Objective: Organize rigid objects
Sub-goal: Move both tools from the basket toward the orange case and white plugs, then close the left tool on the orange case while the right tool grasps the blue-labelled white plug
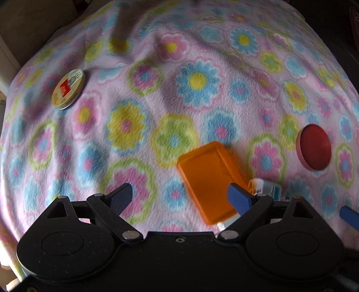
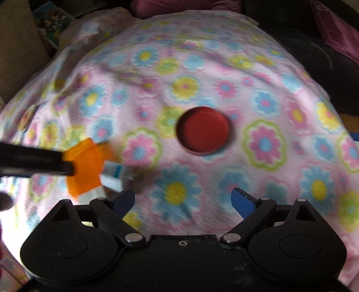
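An orange rectangular box (image 1: 208,179) lies flat on the flowered blanket (image 1: 179,89), just ahead of my left gripper (image 1: 180,198). The gripper is open and holds nothing; its right finger (image 1: 239,200) overlaps the box's near corner. A small white and blue carton (image 1: 267,188) touches the box's right side. A red round lid (image 2: 203,131) lies ahead of my right gripper (image 2: 183,201), which is open with only blanket between its fingers. The orange box (image 2: 83,166) and the carton (image 2: 113,175) sit to its left. A round printed tin (image 1: 67,89) lies far left.
The blanket (image 2: 269,89) covers a mound that drops away on all sides. Brown cardboard (image 1: 33,20) stands at the left, dark furniture (image 2: 314,56) at the right. A picture book (image 2: 51,20) and pink fabric (image 2: 179,5) lie beyond the far edge.
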A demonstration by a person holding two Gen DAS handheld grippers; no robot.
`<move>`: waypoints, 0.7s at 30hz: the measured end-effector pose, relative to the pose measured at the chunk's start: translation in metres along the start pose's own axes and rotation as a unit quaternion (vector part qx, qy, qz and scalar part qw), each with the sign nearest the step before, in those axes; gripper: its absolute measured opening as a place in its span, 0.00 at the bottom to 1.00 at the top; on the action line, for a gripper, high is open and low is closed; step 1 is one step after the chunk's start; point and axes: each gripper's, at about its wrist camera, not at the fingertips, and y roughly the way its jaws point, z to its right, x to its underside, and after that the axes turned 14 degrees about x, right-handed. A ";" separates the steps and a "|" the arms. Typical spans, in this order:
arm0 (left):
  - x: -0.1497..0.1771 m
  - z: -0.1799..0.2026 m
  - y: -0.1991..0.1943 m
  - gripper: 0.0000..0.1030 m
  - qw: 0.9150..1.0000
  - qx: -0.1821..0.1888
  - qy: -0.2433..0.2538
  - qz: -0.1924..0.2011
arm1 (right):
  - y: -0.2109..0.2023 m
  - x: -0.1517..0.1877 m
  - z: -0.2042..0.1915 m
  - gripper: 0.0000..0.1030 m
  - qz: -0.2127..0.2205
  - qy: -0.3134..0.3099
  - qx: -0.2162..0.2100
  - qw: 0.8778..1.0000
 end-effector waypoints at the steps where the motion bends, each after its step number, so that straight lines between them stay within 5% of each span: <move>1: -0.004 0.001 0.002 0.86 1.000 -0.003 0.001 -0.001 | 0.000 0.000 -0.006 0.93 0.001 -0.004 -0.008 1.000; 9: -0.018 -0.019 -0.004 0.86 0.999 -0.006 -0.032 0.018 | 0.010 -0.007 -0.044 0.89 0.009 -0.005 -0.050 0.999; 12: -0.018 -0.024 -0.003 0.86 0.999 -0.011 -0.031 0.013 | 0.022 -0.011 -0.051 0.64 -0.011 0.004 -0.065 0.998; 13: -0.017 -0.025 -0.002 0.86 0.999 -0.012 -0.030 0.011 | 0.027 -0.012 -0.050 0.49 -0.022 0.009 -0.075 0.997; 16: -0.016 -0.021 0.002 0.86 1.000 -0.006 -0.024 0.004 | 0.031 -0.012 -0.036 0.48 -0.039 0.047 -0.097 0.993; 21: -0.015 -0.003 0.012 0.91 1.000 0.008 -0.014 -0.007 | 0.024 -0.007 -0.011 0.48 -0.054 0.060 -0.046 0.996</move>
